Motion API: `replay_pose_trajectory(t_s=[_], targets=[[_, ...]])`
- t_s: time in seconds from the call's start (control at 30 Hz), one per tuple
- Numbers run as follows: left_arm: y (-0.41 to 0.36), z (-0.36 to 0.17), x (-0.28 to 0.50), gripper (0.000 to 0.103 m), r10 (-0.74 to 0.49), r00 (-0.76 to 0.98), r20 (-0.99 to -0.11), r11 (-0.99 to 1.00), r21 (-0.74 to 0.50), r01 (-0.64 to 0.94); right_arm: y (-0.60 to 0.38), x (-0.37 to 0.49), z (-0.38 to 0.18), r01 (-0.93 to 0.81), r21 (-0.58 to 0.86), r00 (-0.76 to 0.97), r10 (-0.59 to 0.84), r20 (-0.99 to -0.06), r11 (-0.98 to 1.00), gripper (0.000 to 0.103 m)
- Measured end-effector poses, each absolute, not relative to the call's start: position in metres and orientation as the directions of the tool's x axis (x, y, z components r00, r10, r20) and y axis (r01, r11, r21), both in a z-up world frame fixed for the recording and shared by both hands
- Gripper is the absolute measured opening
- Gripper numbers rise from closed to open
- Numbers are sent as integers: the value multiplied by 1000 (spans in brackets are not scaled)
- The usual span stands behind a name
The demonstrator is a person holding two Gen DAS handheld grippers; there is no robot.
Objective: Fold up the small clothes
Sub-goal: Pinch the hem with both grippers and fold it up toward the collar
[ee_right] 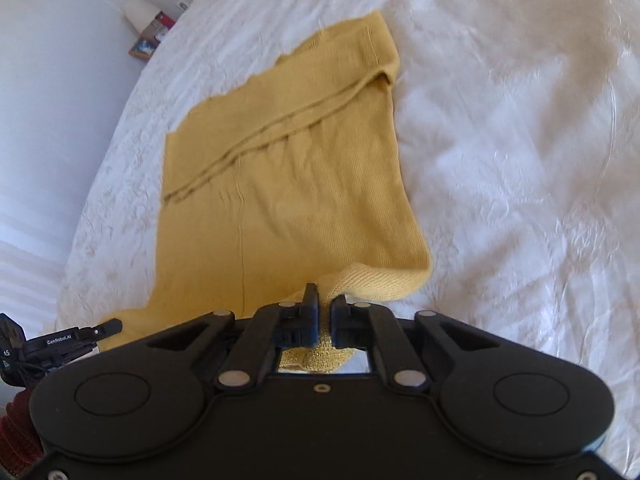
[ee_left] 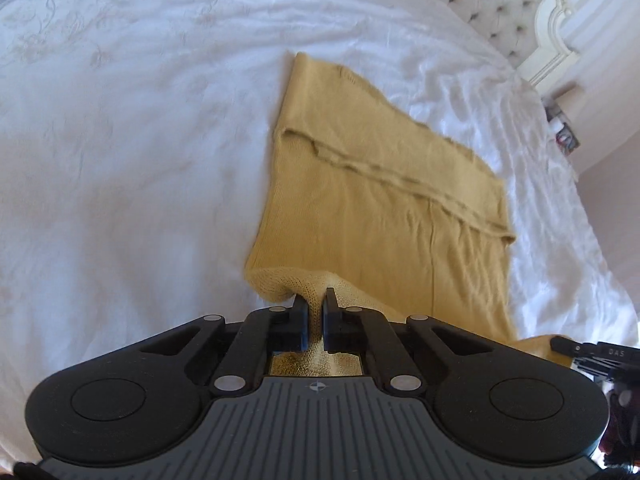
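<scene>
left gripper (ee_left: 314,302): tilted steeply down, fingers pinching near-left corner of mustard knit garment (ee_left: 380,184) | garment: spread ahead of the fingers on white bedspread (ee_left: 140,140), near edge lifted | right gripper (ee_right: 325,306): tilted down, fingers pinching near-right corner

A home bedroom: a bed (ee_left: 140,120) under a rumpled white embroidered cover fills the view, with a tufted headboard (ee_left: 492,4) at one o'clock beside a white carved frame (ee_left: 556,28).
</scene>
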State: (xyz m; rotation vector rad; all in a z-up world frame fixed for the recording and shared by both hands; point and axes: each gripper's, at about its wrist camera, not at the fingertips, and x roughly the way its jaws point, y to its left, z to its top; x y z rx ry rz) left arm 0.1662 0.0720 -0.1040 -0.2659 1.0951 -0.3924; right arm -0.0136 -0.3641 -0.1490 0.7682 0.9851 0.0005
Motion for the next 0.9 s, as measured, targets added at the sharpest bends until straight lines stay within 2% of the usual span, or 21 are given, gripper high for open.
replay_pose_trajectory(t_s=[0.17, 0.37, 0.8, 0.9], targets=[[53, -78, 223, 6, -476, 477, -739, 878, -432, 208, -384, 36, -136, 345, 620, 657, 290, -696, 705, 12], [27, -75, 292, 6, -498, 515, -698, 865, -442, 238, -406, 110, -133, 333, 619, 710, 243, -661, 711, 12], [0, -133, 394, 6, -443, 451, -775, 897, -386, 218, -432, 241, -189, 375, 543, 638, 216, -739, 751, 12], [-4, -149, 411, 9, -414, 428, -803, 910, -368, 191, -434, 255, -203, 392, 531, 610, 220, -762, 751, 16]])
